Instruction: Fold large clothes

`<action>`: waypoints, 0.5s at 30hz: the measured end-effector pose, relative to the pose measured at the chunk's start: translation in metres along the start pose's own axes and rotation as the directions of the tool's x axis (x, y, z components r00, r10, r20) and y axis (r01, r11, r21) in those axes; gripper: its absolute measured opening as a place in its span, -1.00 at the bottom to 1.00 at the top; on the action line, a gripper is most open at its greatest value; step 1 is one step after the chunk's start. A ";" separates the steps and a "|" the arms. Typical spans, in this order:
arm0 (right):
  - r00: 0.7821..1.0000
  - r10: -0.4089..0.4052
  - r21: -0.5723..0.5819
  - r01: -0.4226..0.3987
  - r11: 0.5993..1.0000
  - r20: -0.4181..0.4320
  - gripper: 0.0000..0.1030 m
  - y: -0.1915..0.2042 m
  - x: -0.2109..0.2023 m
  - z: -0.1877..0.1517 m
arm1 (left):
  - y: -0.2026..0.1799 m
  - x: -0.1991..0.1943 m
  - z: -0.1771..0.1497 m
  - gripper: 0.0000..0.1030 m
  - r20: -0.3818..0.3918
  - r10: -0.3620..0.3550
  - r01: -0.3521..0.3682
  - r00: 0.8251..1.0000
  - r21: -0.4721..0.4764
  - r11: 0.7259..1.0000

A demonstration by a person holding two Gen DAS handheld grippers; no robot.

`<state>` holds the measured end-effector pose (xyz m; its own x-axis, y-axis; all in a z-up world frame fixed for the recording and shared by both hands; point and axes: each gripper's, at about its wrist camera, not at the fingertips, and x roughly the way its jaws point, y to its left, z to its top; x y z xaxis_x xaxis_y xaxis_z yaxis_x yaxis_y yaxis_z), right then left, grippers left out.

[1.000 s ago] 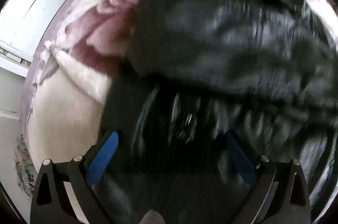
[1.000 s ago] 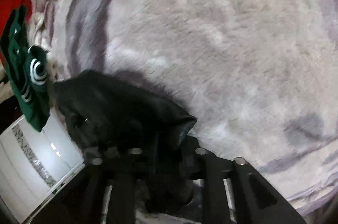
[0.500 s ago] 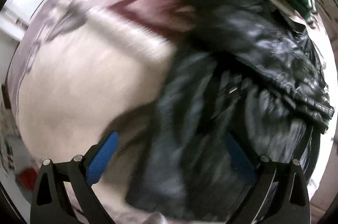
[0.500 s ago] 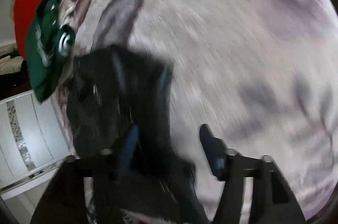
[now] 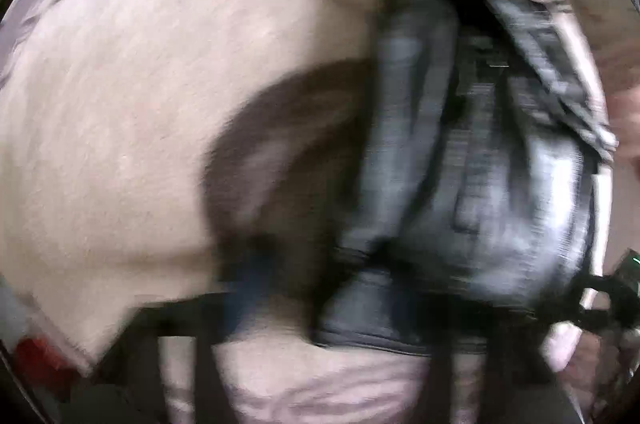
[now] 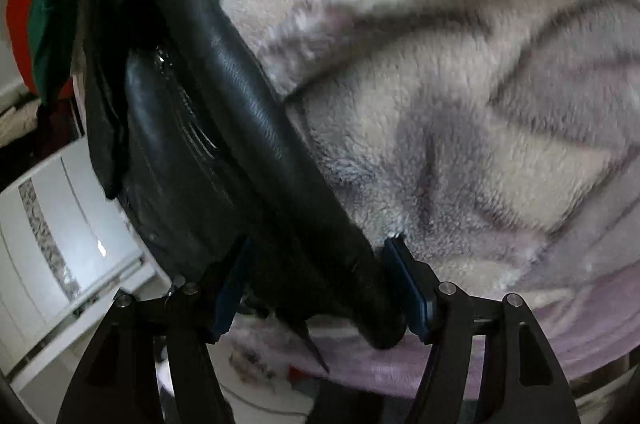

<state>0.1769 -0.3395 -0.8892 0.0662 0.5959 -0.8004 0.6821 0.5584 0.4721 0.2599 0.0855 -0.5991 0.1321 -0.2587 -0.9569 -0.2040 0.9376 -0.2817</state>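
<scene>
1. Left wrist view: it's all smeared with motion blur, so take this loosely. The black leather jacket [image 5: 460,160] is hanging or draping down the right half of the view, over the fuzzy cream and mauve blanket [image 5: 132,104], and it's throwing a big dark shadow on the pile next to it. My guess is it's being held up off the bed so it can be laid out flat for the fold. The left gripper [image 5: 340,308] is just dark streaks along the bottom. I honestly can't tell if its jaws are wide, narrow or pinching the hem.

2. Right wrist view: way sharper. The right gripper [image 6: 316,284] is sitting with its blue pads [image 6: 404,280] either side of a long rolled part of the jacket [image 6: 224,112], probably a sleeve. The jaws are standing fairly wide, with the leather running between them rather than being squeezed, though I can't rule out a touch on the left pad. That part is stretching away toward the upper left, where the rest of the jacket is bunching up near a green garment with white stripes [image 6: 52,20] and something red [image 6: 20,4] behind it. White cabinet doors [image 6: 60,236] are showing at lower left, beyond the bed edge.

3. Containers: none in either view. Nothing is sitting in a bin, basket or drawer; everything's on the bed.
</scene>
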 end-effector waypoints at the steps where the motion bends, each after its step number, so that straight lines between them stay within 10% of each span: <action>1: 1.000 -0.017 0.004 0.017 1.000 0.022 -0.07 0.003 -0.001 -0.005 | -0.004 -0.004 0.000 -0.81 0.008 0.014 -0.014 1.000 0.013 1.000; 2: 1.000 -0.008 0.010 0.008 1.000 0.019 -0.57 0.005 0.000 -0.010 | -0.007 -0.010 0.000 -0.84 0.032 0.028 -0.029 0.999 0.038 0.999; 8: 0.993 0.089 0.043 -0.092 0.995 0.075 -0.81 0.027 -0.016 -0.047 | 0.024 -0.039 0.003 -0.85 0.090 -0.040 0.040 0.995 0.002 0.999; 15: 1.000 -0.025 0.152 0.024 0.988 0.006 -0.77 -0.007 0.028 -0.050 | 0.014 -0.015 0.000 -0.76 0.010 -0.022 0.022 1.000 -0.015 1.000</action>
<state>0.1371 -0.2979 -0.8962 0.0532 0.5783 -0.8141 0.7864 0.4782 0.3911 0.2554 0.1028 -0.5883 0.1461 -0.2770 -0.9497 -0.2155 0.9280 -0.3039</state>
